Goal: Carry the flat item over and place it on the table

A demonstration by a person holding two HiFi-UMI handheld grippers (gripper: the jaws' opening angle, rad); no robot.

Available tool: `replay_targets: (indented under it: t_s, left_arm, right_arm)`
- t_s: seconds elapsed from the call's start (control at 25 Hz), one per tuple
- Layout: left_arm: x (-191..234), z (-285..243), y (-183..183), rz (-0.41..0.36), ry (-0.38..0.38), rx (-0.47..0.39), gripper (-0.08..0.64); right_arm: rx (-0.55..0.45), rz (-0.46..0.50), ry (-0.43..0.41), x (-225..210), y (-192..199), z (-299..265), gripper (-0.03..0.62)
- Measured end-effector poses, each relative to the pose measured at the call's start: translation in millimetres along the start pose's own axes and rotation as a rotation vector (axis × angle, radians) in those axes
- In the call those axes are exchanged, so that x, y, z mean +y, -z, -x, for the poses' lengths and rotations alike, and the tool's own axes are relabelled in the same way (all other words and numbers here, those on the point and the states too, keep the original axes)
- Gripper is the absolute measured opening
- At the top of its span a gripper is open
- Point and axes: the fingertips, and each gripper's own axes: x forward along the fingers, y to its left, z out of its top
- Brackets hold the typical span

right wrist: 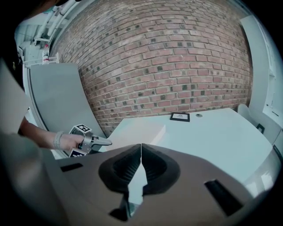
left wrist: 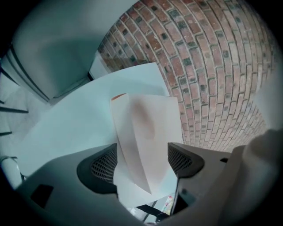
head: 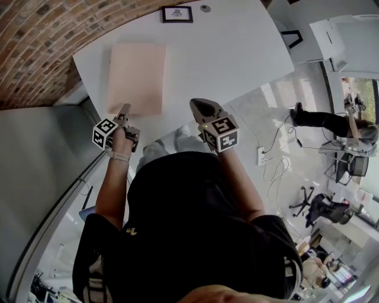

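Note:
The flat item is a pale pink sheet-like packet lying flat on the white table, near its left side. My left gripper is at the packet's near edge. In the left gripper view the jaws stand apart, open, with the packet's near corner between them and no pad pressing on it. My right gripper hovers over the table's near edge to the right of the packet, shut on nothing. The right gripper view also shows the packet and the left gripper.
A small black-framed picture stands at the table's far edge against the brick wall. A grey panel runs along the left. On the floor to the right are a wall socket with cable, office chairs and a person.

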Motion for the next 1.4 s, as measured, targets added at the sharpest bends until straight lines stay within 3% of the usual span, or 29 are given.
replay_targets:
  t_s: [0.16,0.4,0.64,0.84,1.04,1.2,1.4]
  left_arm:
    - [-26,24,-9,-0.159,0.000,-0.056,0.344]
    - [-83,57,-17,-0.344,0.106,-0.122,0.323]
    - [-140,97,-9,-0.628,0.189,-0.203,0.148]
    - [-190,136,-5,-0.872,0.282,-0.319,0.012]
    - [-226,171,10,-1.066,0.396,-0.369,0.005]
    - [-243,197,21,-1.209,0.394,-0.419,0.005]
    - [-260,223,31,-1.334,0.389,-0.494,0.005]
  right_arm:
    - [-0.010,0.011,-0.026,0,-8,-4,0.012]
    - [-0.056,0.064,-0.118,16,-43,-13,0.011]
    - [-0.142,0.114,-0.221,39,-88,-6,0.011]
    - [-0.229,0.178,-0.321,66,-127,5,0.011]
    - [-0.317,0.215,-0.402,89,-153,24,0.011]
    - [-0.377,0.255,-0.454,106,-169,40,0.011]
    - [-0.418,0.291,-0.503,120,-179,52,0.011]
